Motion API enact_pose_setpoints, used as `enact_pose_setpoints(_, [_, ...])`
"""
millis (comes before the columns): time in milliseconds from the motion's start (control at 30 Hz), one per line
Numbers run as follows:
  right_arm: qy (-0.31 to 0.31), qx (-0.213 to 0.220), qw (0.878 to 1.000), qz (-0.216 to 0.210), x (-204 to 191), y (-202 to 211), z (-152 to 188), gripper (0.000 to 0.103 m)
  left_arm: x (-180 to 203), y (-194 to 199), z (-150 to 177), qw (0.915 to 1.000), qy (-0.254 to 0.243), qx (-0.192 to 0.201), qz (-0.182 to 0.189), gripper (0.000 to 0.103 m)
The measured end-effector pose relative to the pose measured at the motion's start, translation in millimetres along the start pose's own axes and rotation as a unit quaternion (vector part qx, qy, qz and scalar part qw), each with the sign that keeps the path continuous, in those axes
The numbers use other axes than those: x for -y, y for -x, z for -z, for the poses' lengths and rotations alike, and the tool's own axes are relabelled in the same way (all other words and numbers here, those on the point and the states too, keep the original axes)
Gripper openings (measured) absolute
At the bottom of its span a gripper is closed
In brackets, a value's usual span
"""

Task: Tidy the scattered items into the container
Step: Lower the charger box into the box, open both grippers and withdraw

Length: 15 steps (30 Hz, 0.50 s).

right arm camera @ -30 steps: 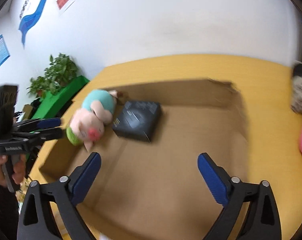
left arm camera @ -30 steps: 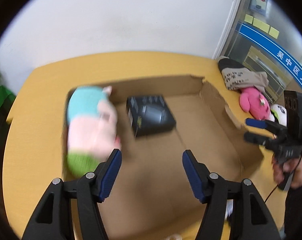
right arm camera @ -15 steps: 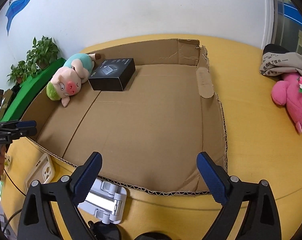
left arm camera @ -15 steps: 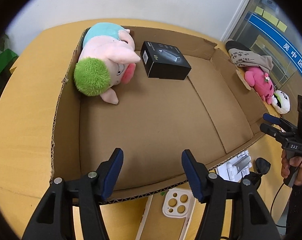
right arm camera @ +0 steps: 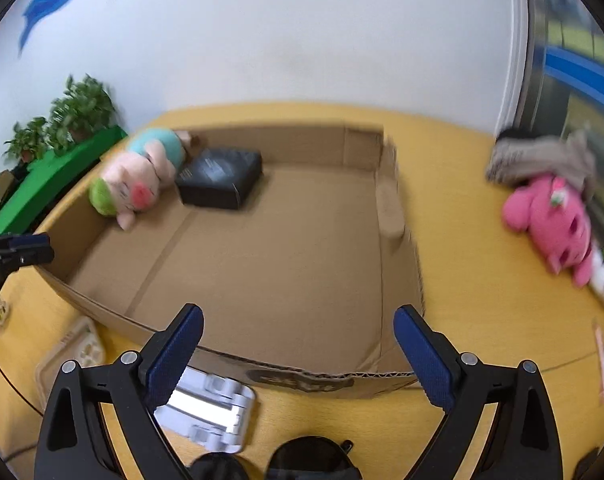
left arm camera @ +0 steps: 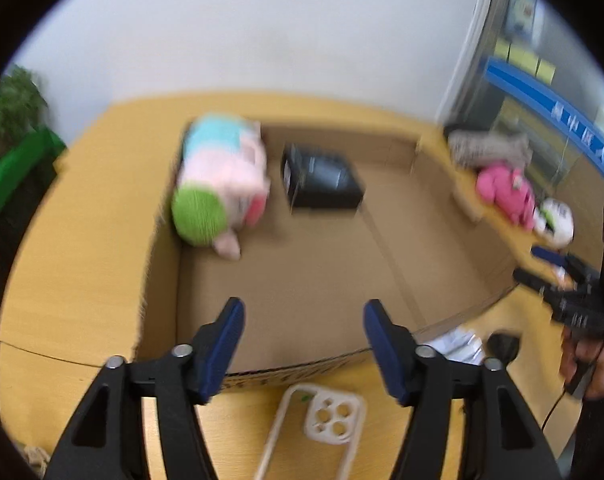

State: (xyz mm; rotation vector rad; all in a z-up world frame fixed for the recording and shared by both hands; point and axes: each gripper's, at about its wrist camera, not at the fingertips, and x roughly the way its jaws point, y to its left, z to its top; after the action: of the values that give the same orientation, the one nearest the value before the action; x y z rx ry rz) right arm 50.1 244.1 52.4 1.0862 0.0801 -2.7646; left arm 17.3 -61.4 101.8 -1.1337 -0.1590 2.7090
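Phone case (left arm camera: 321, 420): lies on the table just outside the box (left arm camera: 302, 364) near wall, directly below my left gripper (left arm camera: 303, 344).
Long axis: runs toward me.
Left gripper: jaws opening, empty.
Right gripper (right arm camera: 298, 354): spread, empty, above the white stand (right arm camera: 210, 412).

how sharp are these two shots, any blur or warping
Left wrist view: heavy motion blur smears the pig toy and black box, while the gripper fingers stay crisp. Right wrist view: milder blur, worst on the pink toy. Both show fisheye bending and dark corners.
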Motion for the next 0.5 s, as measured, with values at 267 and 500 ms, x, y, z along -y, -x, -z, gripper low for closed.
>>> enact_pose_setpoints(267, [0.023,0.06,0.997,-0.034,-30,52,-26,0.03,57,60,-9,0.9905,-0.043,0.103,0.081,0.008])
enact_pose_setpoints(500, [0.048,0.075,0.995,-0.042,-61,72,-24,0.097,65,72,-11,0.9889,-0.029,0.143,-0.024,0.093])
